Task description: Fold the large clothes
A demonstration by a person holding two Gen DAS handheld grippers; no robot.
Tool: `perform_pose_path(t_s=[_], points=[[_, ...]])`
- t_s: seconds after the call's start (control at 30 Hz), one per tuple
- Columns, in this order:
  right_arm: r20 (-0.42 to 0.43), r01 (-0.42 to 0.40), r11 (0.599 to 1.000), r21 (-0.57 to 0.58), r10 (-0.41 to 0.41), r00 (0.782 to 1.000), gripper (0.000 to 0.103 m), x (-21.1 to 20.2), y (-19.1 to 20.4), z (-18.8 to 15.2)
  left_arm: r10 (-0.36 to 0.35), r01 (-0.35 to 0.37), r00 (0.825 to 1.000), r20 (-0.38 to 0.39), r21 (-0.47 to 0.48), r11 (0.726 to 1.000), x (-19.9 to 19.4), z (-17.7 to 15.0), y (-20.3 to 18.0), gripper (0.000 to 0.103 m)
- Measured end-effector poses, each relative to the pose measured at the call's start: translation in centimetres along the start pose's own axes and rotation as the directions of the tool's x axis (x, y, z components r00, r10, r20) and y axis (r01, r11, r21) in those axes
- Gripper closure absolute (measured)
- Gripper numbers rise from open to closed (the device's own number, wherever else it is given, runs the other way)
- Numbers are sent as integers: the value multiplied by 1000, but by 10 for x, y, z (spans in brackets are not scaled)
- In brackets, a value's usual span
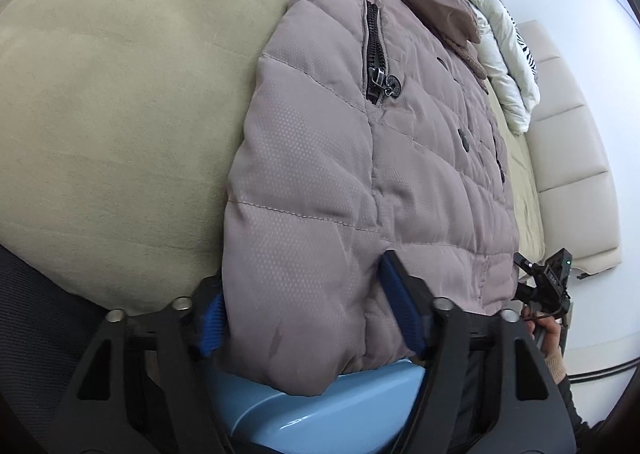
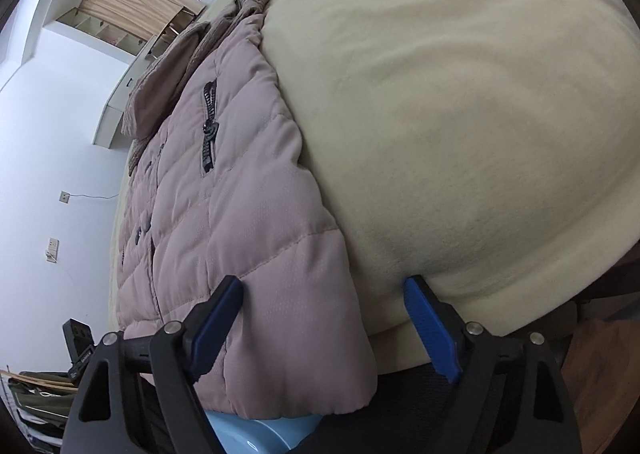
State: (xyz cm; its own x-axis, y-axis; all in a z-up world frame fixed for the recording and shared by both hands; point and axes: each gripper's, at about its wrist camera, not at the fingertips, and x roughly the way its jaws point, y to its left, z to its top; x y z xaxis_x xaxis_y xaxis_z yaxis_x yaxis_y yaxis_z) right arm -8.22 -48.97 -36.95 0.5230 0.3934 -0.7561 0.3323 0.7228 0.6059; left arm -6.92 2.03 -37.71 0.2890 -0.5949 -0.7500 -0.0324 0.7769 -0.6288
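A taupe quilted puffer jacket [image 1: 360,174] lies flat on a beige bedsheet [image 1: 120,114], with its hem at the near bed edge and its collar far away. It has a black pocket zipper [image 1: 376,58]. My left gripper [image 1: 308,302] is open, its blue pads either side of the hem's near corner. In the right wrist view the jacket [image 2: 240,234] lies left of bare sheet [image 2: 460,114]. My right gripper [image 2: 324,318] is open and straddles the hem's other corner, one pad [image 2: 220,314] over the fabric and the other [image 2: 428,326] by the sheet.
A white duvet [image 1: 492,38] is bunched at the far end of the bed. A padded cream headboard [image 1: 572,158] runs along one side. A light blue plastic thing [image 1: 320,418] sits below the hem. The right gripper's body and hand [image 1: 548,294] show past the jacket.
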Motion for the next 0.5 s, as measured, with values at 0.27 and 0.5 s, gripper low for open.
perform_pose_path(t_s=[0.27, 0.5], points=[[-64, -137, 988, 73, 142, 988, 54, 5, -11, -6, 25, -24, 999, -40, 17, 1000, 12, 3, -12, 63], [-74, -154, 986, 57, 158, 985, 86, 8, 7, -3, 29, -28, 999, -30, 33, 999, 11, 3, -17, 80]])
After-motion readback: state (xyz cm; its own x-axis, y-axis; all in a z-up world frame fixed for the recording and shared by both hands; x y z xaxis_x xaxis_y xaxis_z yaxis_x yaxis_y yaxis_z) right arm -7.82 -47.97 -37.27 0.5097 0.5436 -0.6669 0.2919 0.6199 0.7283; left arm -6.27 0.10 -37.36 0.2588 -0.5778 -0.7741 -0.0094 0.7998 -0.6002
